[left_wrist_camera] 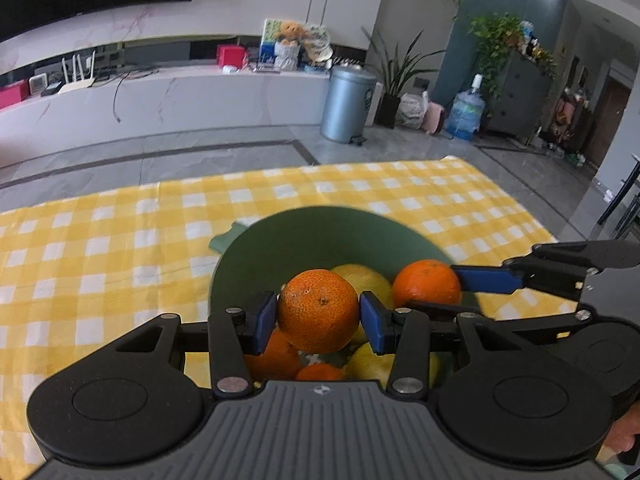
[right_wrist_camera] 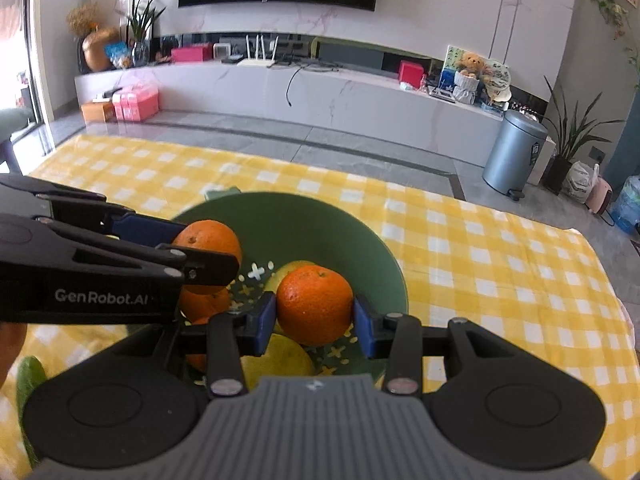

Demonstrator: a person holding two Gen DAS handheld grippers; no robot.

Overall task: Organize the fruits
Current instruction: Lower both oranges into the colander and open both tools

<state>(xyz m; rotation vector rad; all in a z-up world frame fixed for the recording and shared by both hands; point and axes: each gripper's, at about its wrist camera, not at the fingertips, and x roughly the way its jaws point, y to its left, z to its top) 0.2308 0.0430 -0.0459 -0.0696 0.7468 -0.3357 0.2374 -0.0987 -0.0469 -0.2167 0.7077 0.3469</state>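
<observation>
Both grippers hang over a green bowl (left_wrist_camera: 320,220) on the yellow checked tablecloth. In the left wrist view my left gripper (left_wrist_camera: 319,320) is shut on an orange (left_wrist_camera: 318,300), its blue pads pressing both sides. From the right comes my right gripper (left_wrist_camera: 444,291), shut on a second orange (left_wrist_camera: 424,282). The right wrist view shows the same: the right gripper (right_wrist_camera: 314,322) clamps its orange (right_wrist_camera: 314,300) above the bowl (right_wrist_camera: 320,216), and the left gripper (right_wrist_camera: 200,249) holds the other orange (right_wrist_camera: 208,238). More oranges (right_wrist_camera: 202,302) and yellow fruits (right_wrist_camera: 280,360) lie inside the bowl.
A green vegetable (right_wrist_camera: 28,372) lies on the cloth at the near left. The tablecloth (right_wrist_camera: 500,280) stretches right and beyond the bowl. Past the far table edge are grey floor, a metal bin (right_wrist_camera: 514,148) and a white TV bench (right_wrist_camera: 320,92).
</observation>
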